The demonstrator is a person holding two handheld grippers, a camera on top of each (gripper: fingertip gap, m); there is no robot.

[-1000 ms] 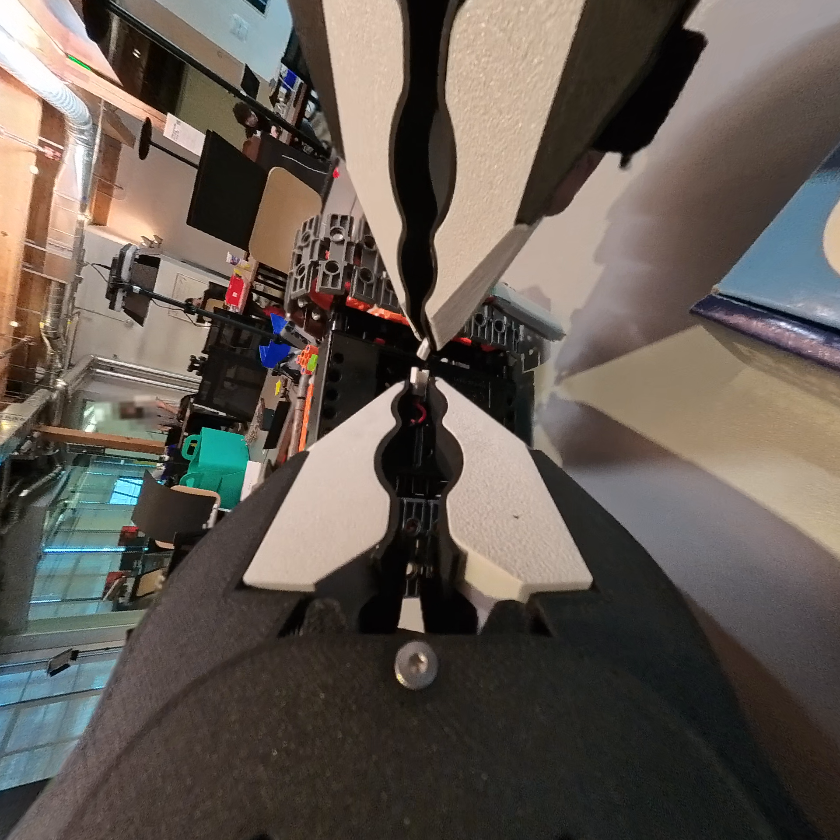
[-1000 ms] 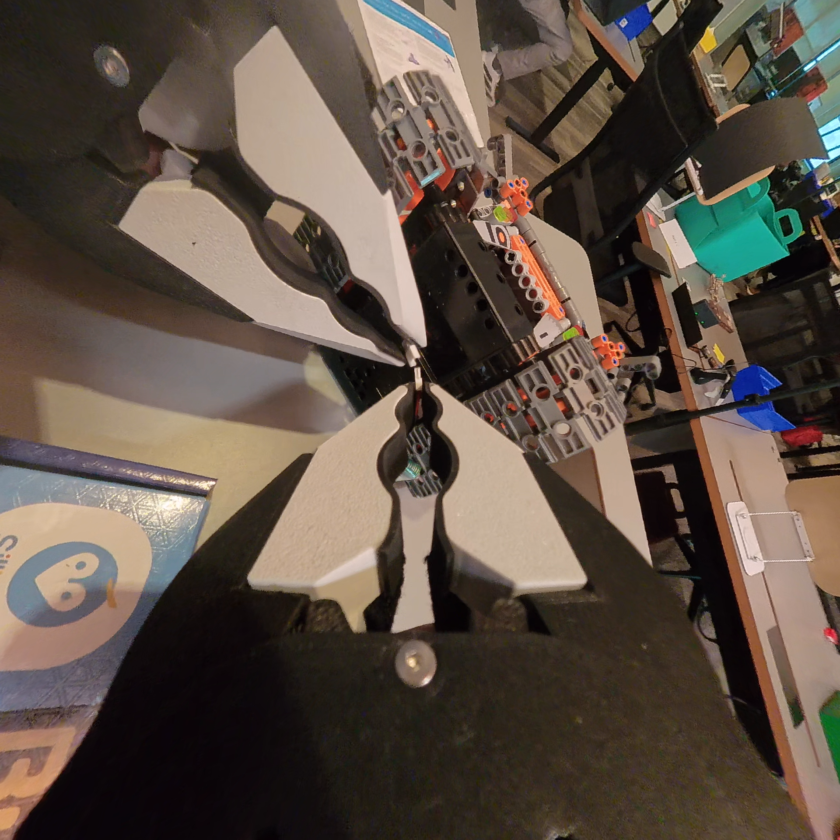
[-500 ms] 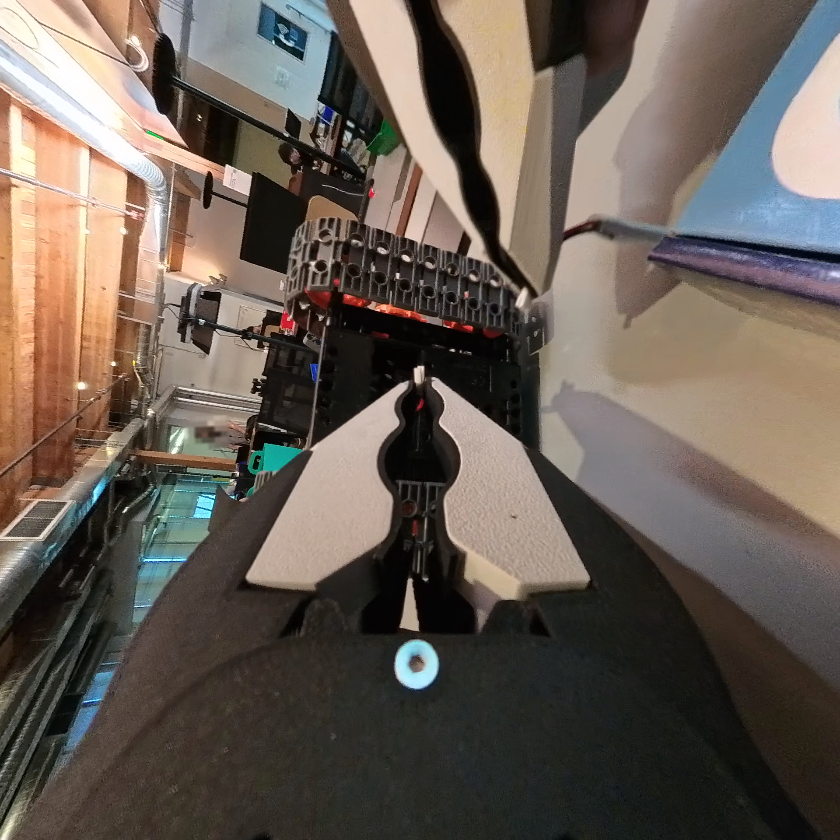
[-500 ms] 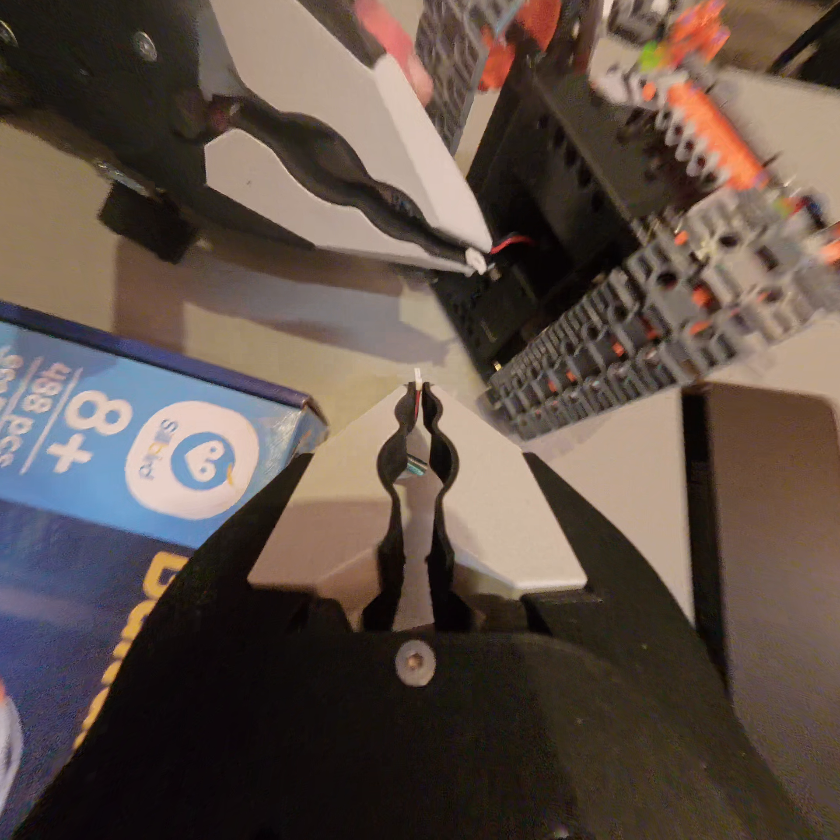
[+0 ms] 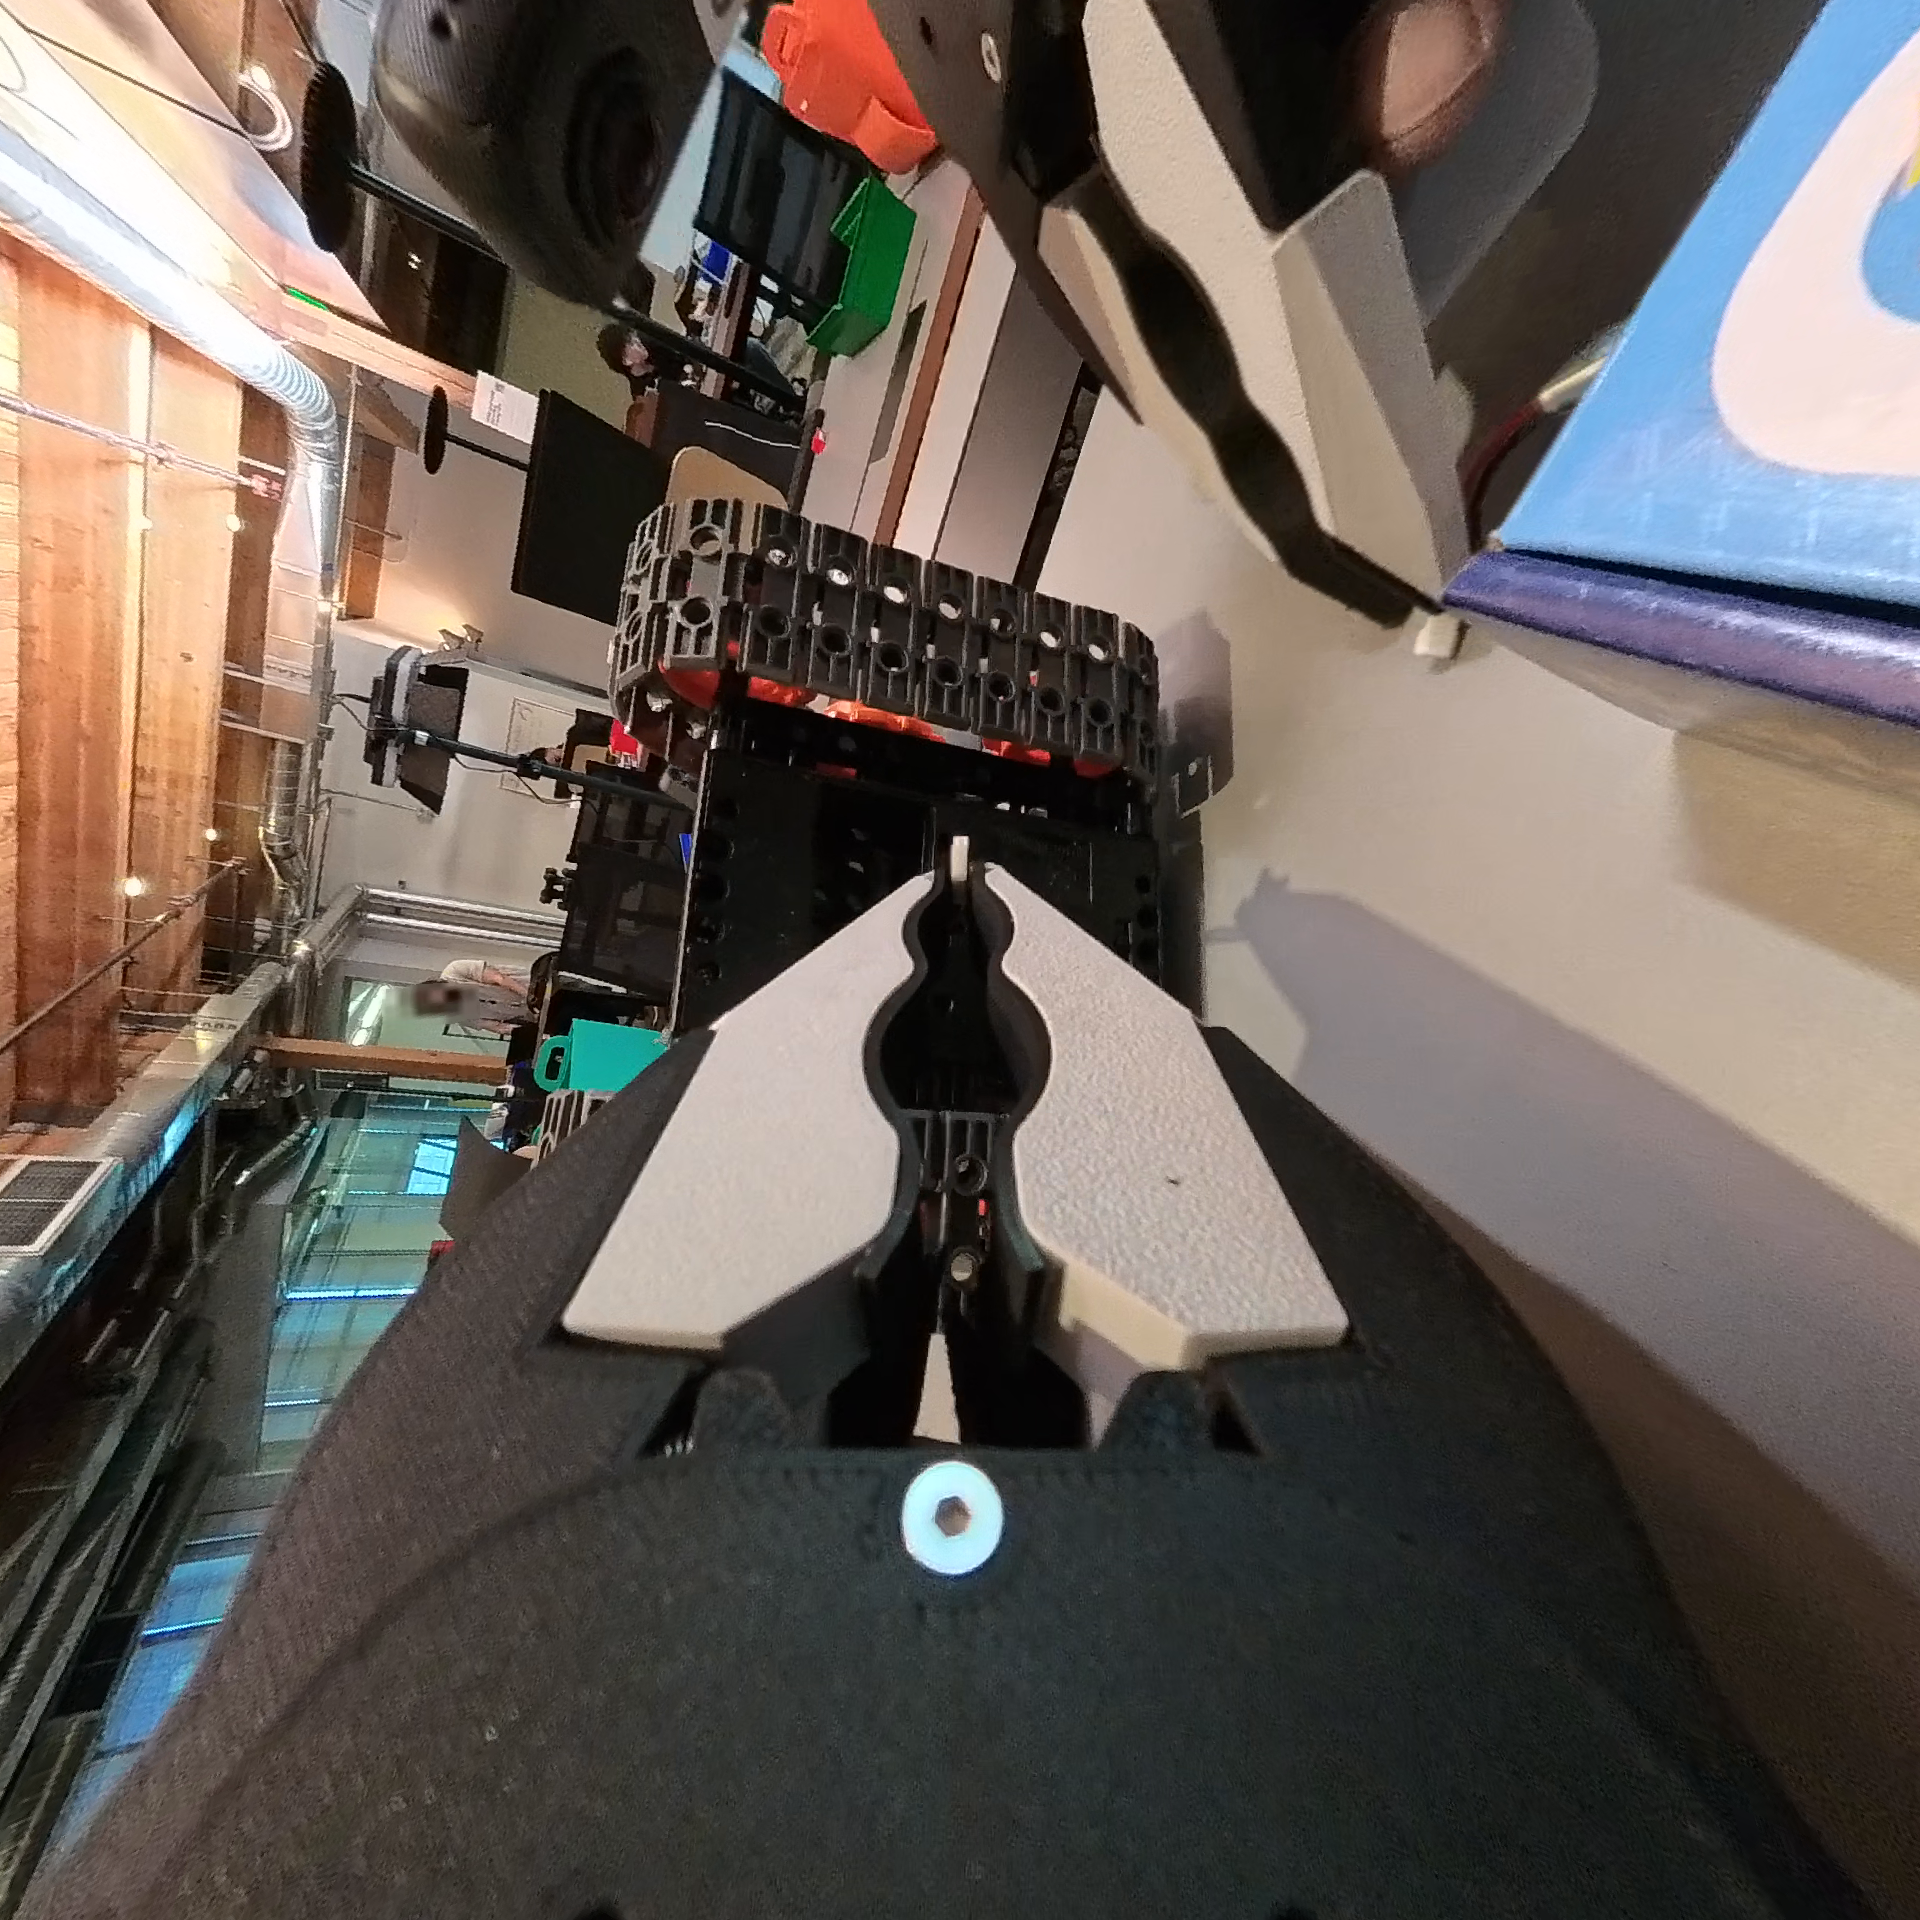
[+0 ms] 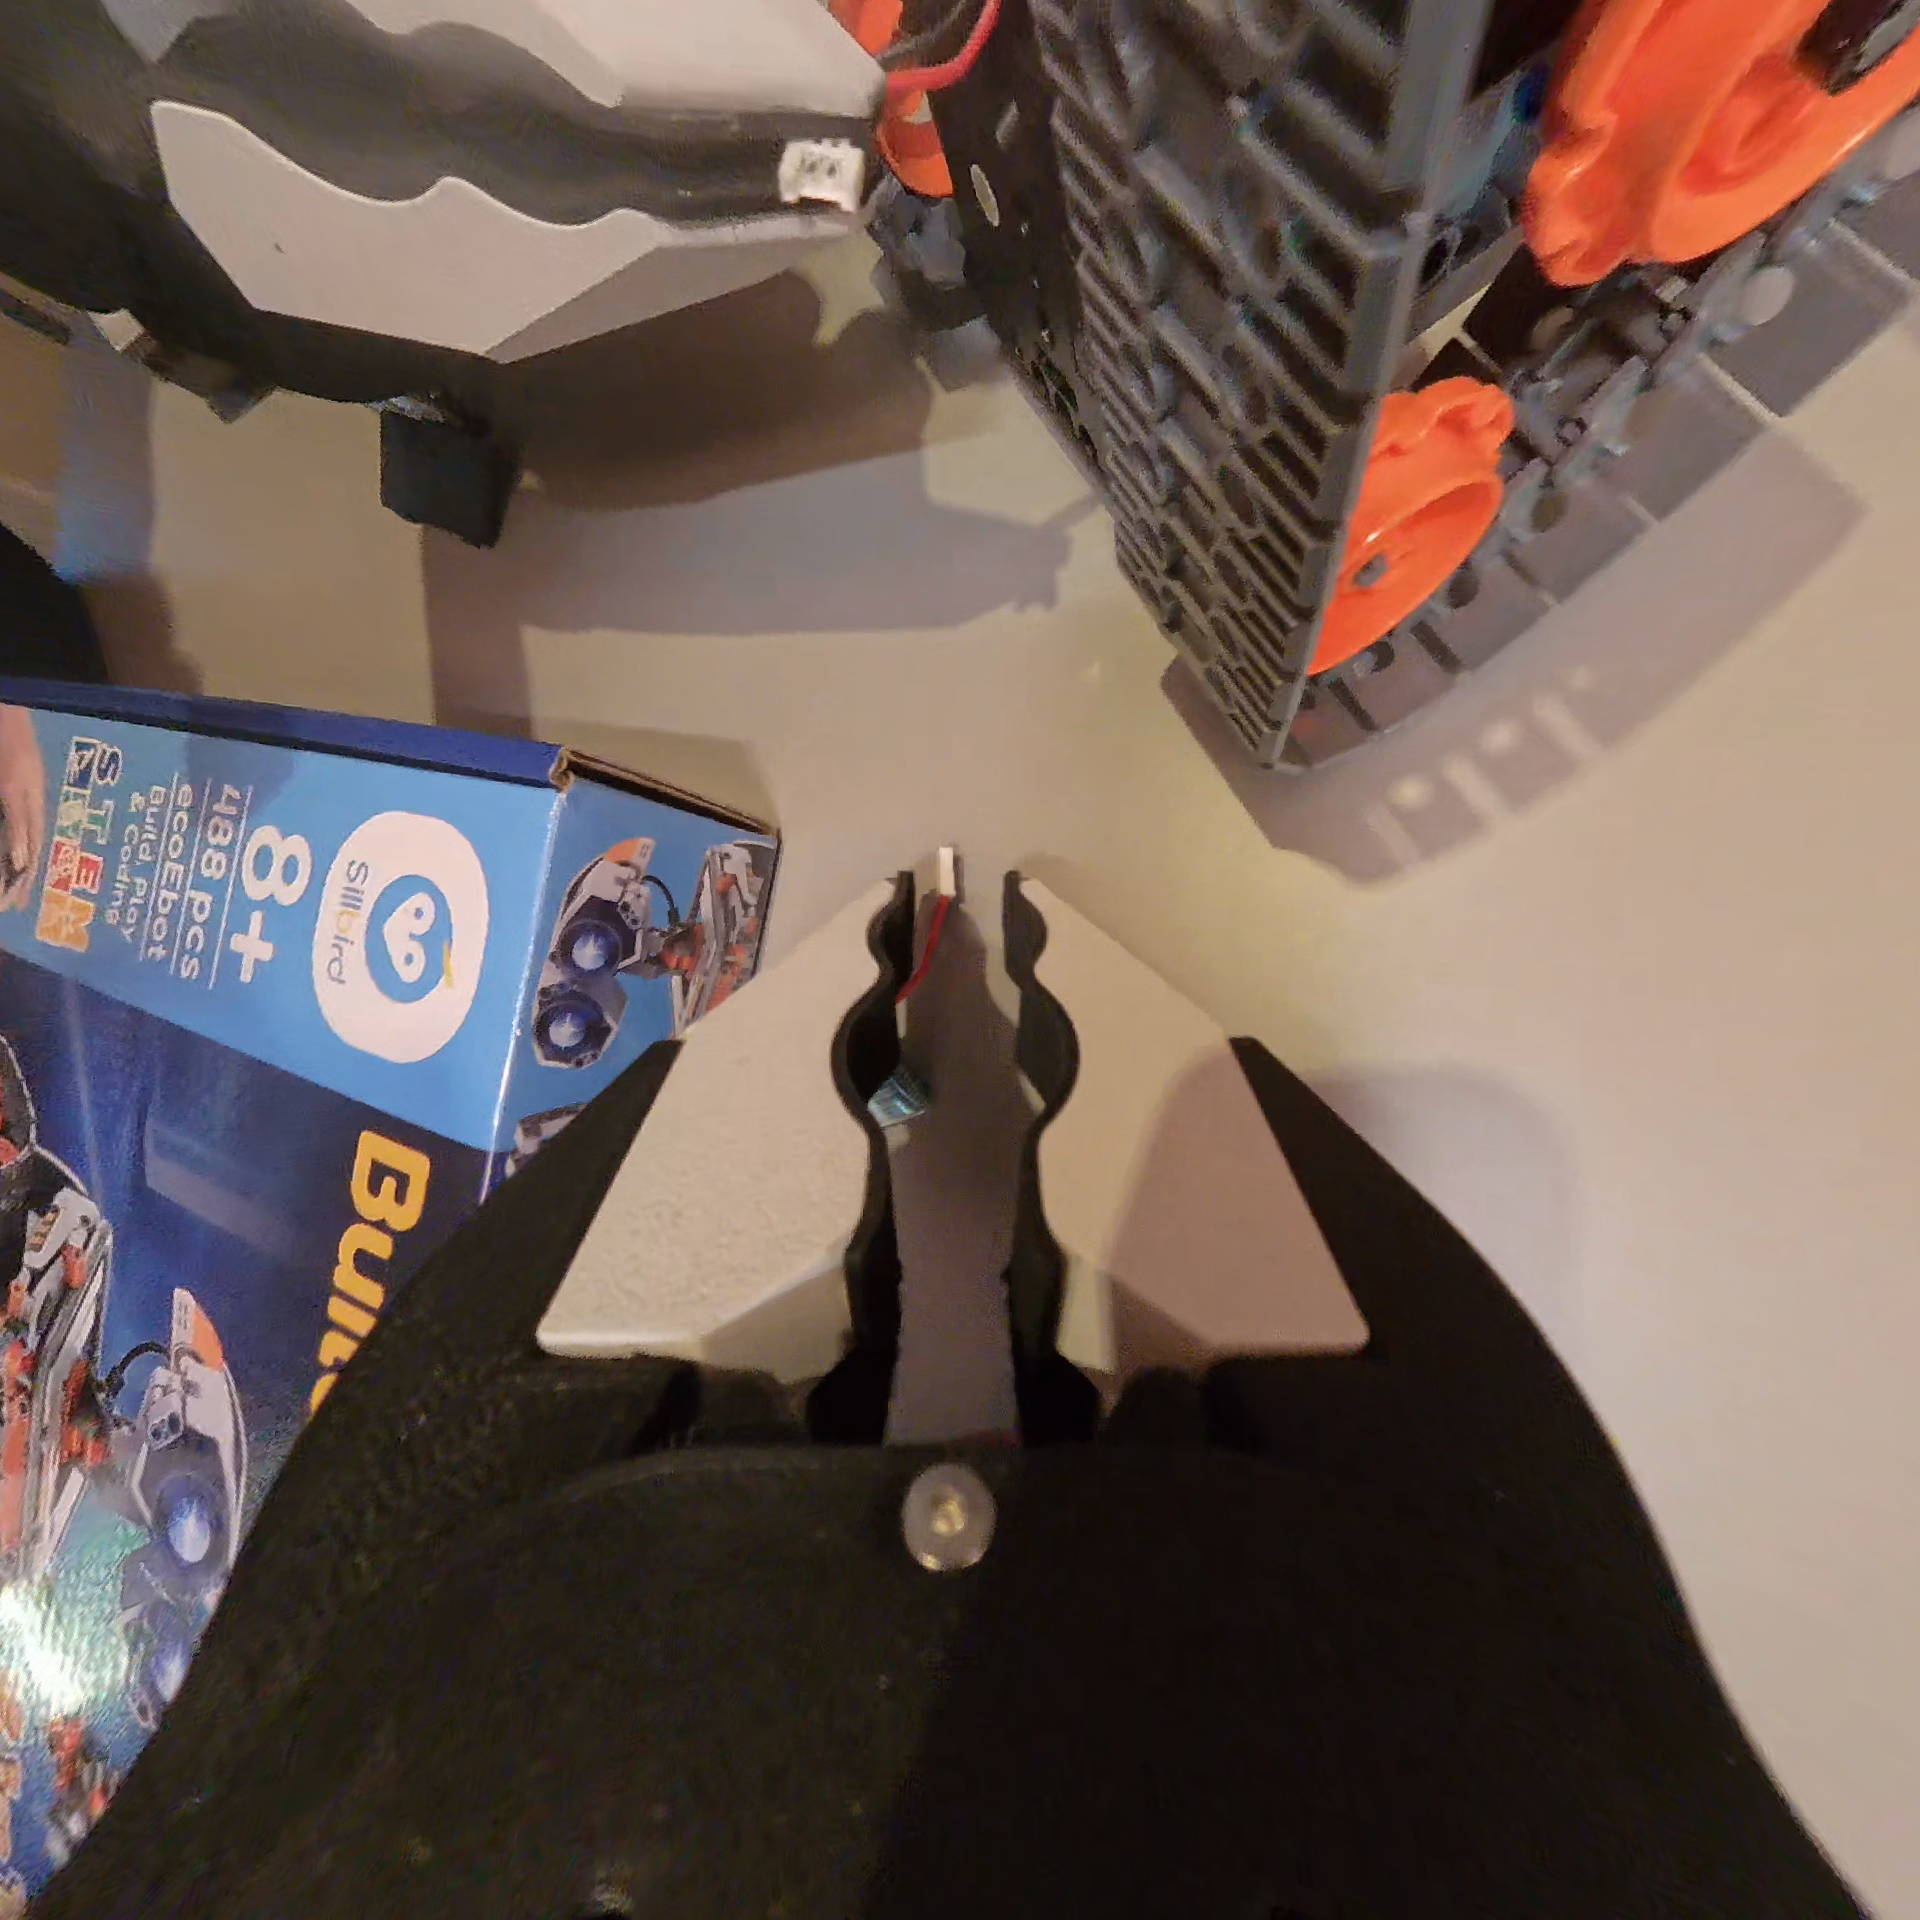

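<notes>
A blue printed box lies left of my right gripper, parted slightly, a white plug against one finger. My left gripper pinches another white connector beside the tracked toy.

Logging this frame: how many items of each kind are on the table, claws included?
claw: 2, left claw and right claw
white wire connector: 2, one in the shut left claw, one at the tip of the open right claw
tracked brick-built vehicle: 1
blue printed box: 1
Total: 6
</notes>
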